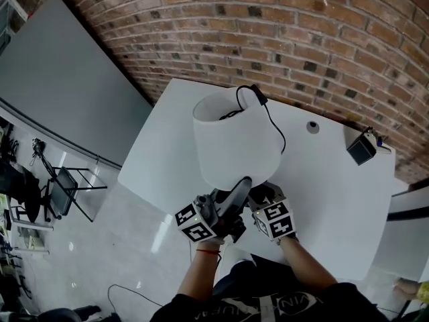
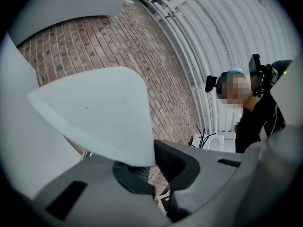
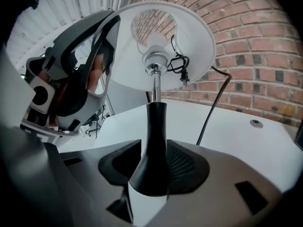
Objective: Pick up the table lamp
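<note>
**A:** Where is the table lamp (image 1: 236, 146)?

**B:** Right at the tools. Its black base (image 3: 156, 141) sits between the jaws of the right gripper (image 3: 154, 169), which stand wide apart without pressing on it. The chrome stem (image 3: 154, 86) rises just ahead of them.

**A:** And the left gripper (image 2: 154, 174)?

**B:** Just beside the right one (angled upward). Its jaws are nearly together, pinching the lower edge of the lampshade (image 2: 99, 112).

**A:** Is the lamp clear of the white table (image 3: 236, 131)?

**B:** I cannot tell. The table spreads beyond the right gripper, and the black cord (image 3: 213, 108) drops to it right of the stem. The brick wall (image 3: 265, 41) stands behind.
</note>
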